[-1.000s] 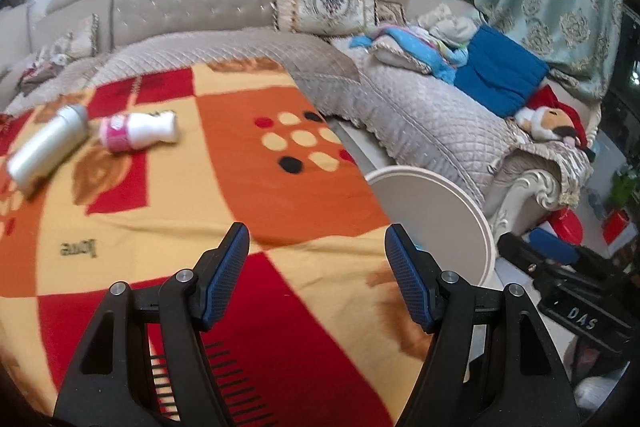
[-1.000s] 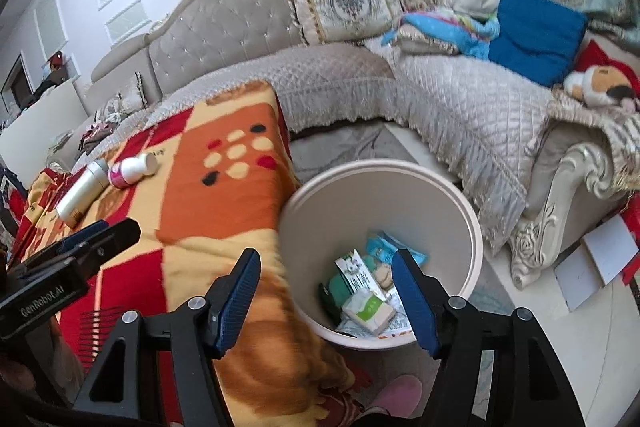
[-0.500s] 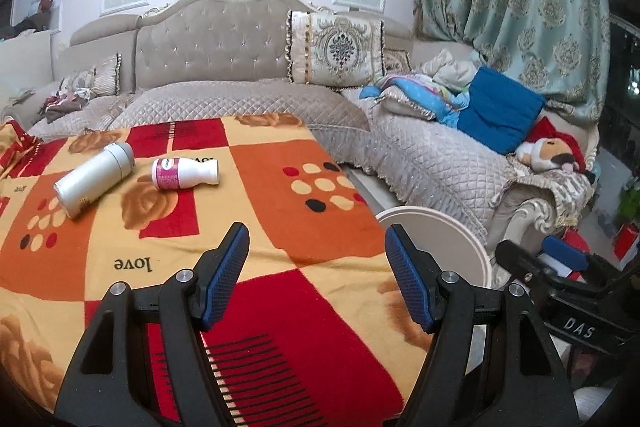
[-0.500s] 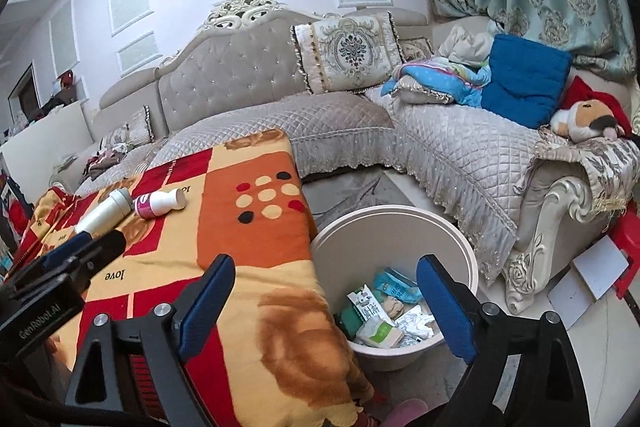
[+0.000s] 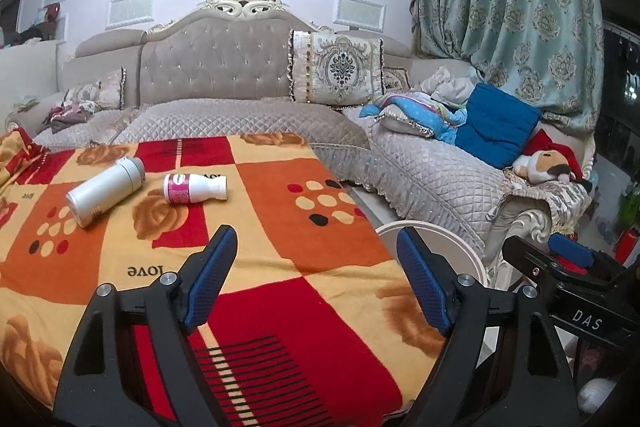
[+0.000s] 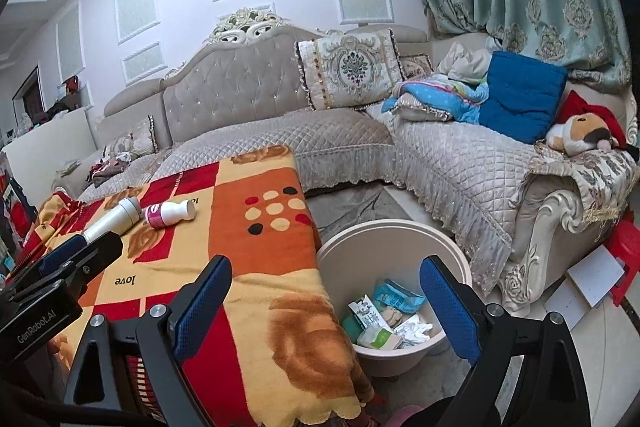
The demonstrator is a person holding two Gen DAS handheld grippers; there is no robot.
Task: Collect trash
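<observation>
Blanket [image 5: 280, 227], patchwork of red, orange and yellow, covers the table in front of a grey sofa [image 5: 224, 83]. Two pieces of trash lie on it at the far left: a silver canister [image 5: 106, 191] on its side and a small white bottle [image 5: 195, 189] with a pink label, also on its side, just beside each other but not touching.

Left gripper [image 5: 316, 283] hovers above the near part of the blanket; jaws are opening, nothing between them. Both items sit well ahead of it, to the left.

Right gripper [image 6: 324, 311] stands wide apart, empty, straddling the blanket edge and the bin [image 6: 460, 251] below. Bin is a pale round tub on the floor, right beside the table, between it and the sofa. Inside it: a teal packet, a white carton, crumpled paper and other wrappers [image 6: 388, 319].

Left gripper body shows at the left edge of the right wrist view.
</observation>
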